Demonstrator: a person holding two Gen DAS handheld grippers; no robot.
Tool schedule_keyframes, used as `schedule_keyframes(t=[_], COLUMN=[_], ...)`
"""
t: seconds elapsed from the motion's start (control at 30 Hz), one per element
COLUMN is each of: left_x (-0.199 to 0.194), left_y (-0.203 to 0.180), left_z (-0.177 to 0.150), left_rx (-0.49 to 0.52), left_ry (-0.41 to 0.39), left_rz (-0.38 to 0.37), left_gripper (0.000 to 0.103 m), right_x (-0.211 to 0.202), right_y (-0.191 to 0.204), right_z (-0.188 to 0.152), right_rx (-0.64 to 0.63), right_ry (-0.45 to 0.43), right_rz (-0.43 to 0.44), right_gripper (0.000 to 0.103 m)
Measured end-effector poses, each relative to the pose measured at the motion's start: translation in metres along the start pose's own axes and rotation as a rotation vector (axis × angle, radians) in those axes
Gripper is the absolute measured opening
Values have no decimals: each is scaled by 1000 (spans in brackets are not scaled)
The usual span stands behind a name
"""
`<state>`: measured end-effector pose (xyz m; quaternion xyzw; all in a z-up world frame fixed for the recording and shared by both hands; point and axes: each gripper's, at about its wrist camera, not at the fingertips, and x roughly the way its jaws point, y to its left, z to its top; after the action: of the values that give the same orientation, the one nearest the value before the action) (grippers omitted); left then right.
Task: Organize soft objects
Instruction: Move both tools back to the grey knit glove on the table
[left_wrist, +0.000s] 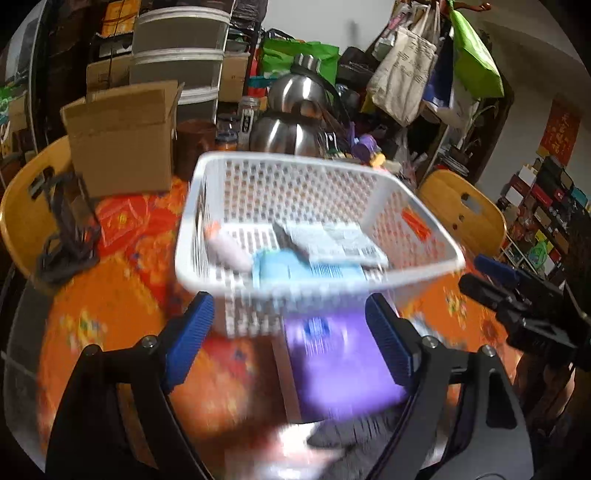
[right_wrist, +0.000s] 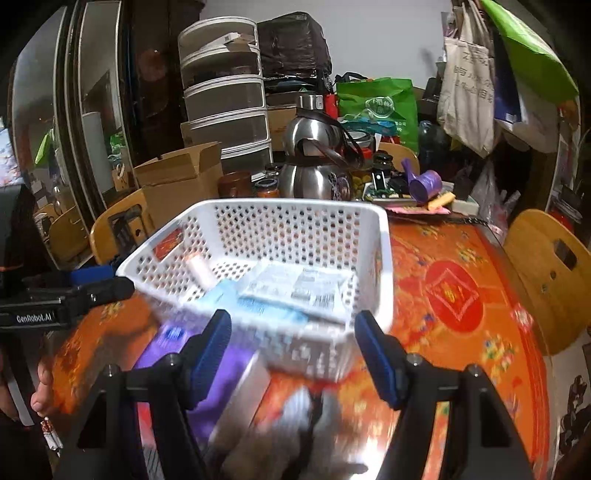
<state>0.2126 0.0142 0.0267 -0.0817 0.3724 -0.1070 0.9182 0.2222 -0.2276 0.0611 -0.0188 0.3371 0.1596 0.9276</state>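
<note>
At twelve o'clock from my two wide, empty claws, left gripper (left_wrist: 290, 338) and right gripper (right_wrist: 291, 354), sits the white basket (left_wrist: 207, 173), already holding soft packs, near for easy dropping.

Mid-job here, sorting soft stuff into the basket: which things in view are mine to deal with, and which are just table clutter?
Job items:
- white basket
- packets in it: blue pack, white printed pack
- purple pack on the table before the basket
- grey cloth, blurred, nearest

Clutter:
- steel kettles
- cardboard box
- hanging tote bags
- purple tape roll
</note>
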Motion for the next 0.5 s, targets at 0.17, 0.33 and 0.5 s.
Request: schedule_keyframes(t=[0.17,0.33,0.5], left_x=[-20,-33,-40], left_y=[-7,-14,-15], left_z=[-60,-122,-160], left_rx=[15,39,42], left_ry=[21,58,74], left_rz=[-8,-31,-35], left_gripper=[83,83,83], right_x=[-35,-56,-65], right_y=[11,26,38], right_z=[-49,-106,-149], right_rx=[9,15,27], right_ry=[-2,26,40], right_rz=[10,18,42], right_gripper=[69,69,69])
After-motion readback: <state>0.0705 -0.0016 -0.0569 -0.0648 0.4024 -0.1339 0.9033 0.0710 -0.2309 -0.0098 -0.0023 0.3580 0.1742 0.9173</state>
